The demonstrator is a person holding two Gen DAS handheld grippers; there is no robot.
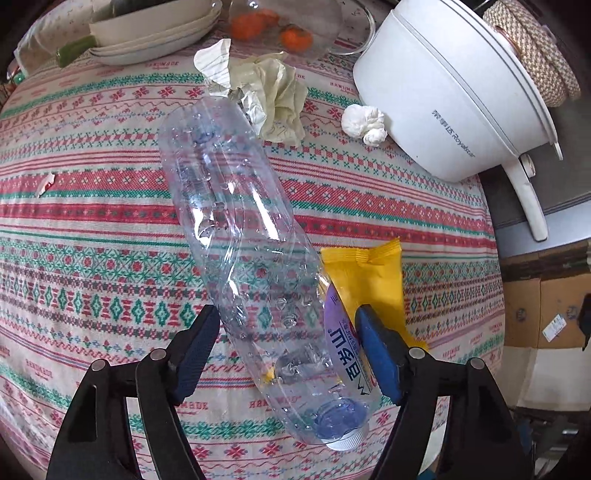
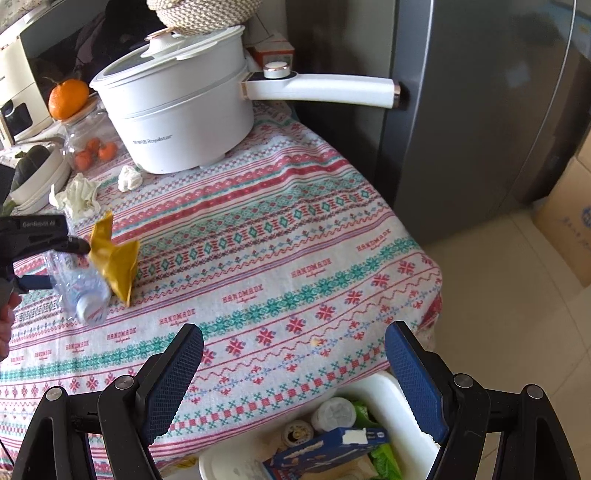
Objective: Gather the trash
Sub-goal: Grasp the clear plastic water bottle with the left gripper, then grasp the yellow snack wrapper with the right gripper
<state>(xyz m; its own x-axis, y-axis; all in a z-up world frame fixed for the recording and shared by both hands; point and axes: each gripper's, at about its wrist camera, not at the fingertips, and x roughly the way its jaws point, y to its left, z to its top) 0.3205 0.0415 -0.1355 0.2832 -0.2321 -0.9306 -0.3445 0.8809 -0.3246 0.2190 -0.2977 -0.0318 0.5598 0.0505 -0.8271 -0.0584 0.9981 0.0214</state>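
Observation:
My left gripper [image 1: 284, 343] is shut on a clear empty plastic bottle [image 1: 243, 236], gripped near its labelled cap end and held above the tablecloth; it shows in the right wrist view [image 2: 79, 284] too. A yellow wrapper [image 1: 373, 277] lies just behind the bottle, also in the right wrist view [image 2: 112, 254]. Crumpled cream paper [image 1: 266, 92] and a white tissue ball [image 1: 364, 123] lie farther back. My right gripper [image 2: 293, 369] is open and empty, above a white trash bin [image 2: 391, 391] holding trash at the table's front edge.
A white electric pot [image 1: 454, 92] stands at the back right, its long handle [image 2: 325, 88] reaching toward a grey fridge [image 2: 480, 110]. Stacked plates [image 1: 155, 37], a glass jar of oranges [image 1: 291, 29] and a small paper scrap [image 1: 46, 182] are on the patterned tablecloth [image 2: 277, 240]. Cardboard boxes [image 1: 543, 310] stand on the floor.

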